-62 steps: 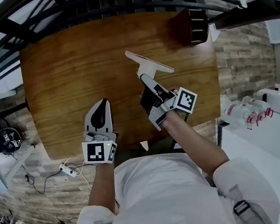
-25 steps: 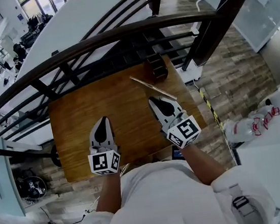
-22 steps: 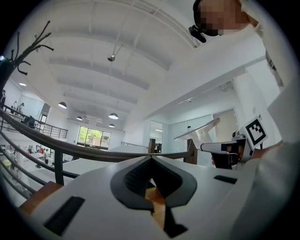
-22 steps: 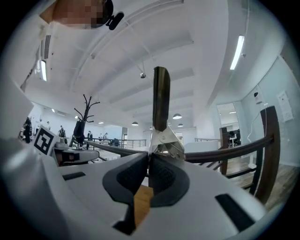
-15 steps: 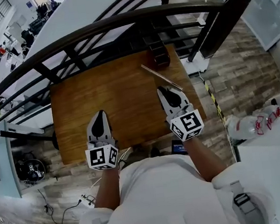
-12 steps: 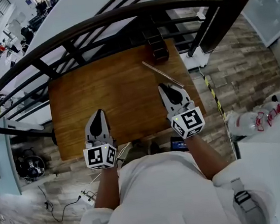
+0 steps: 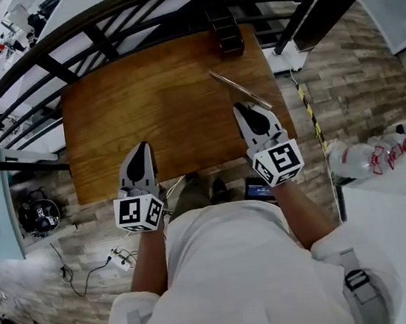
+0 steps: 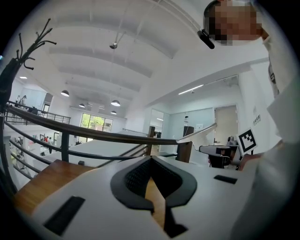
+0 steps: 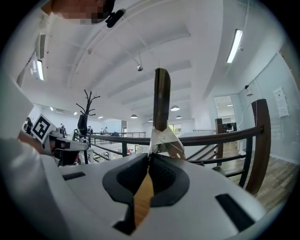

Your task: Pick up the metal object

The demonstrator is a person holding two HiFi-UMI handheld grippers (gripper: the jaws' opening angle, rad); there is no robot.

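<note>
Metal object (image 7: 240, 89) lifted, right gripper view shows right tool (image 9: 149, 155) clamping it, left tool (image 8: 151, 157) closed

Two grippers are hanging over the near edge of the wooden table (image 7: 142, 91)

The left gripper (image 7: 142, 147) is pointing away from the person (image 7: 233, 279), its tips drawn together with nothing between them. The right gripper (image 7: 244, 107) is nipping the metal object (image 7: 231, 85) at its tip (a thin flat strip, by the look of it). The strip is slanting across the table's far right corner. A dark railing (image 7: 94, 12) is curving behind the table, and bottles (image 7: 369, 156) are lying off to the right.
</note>
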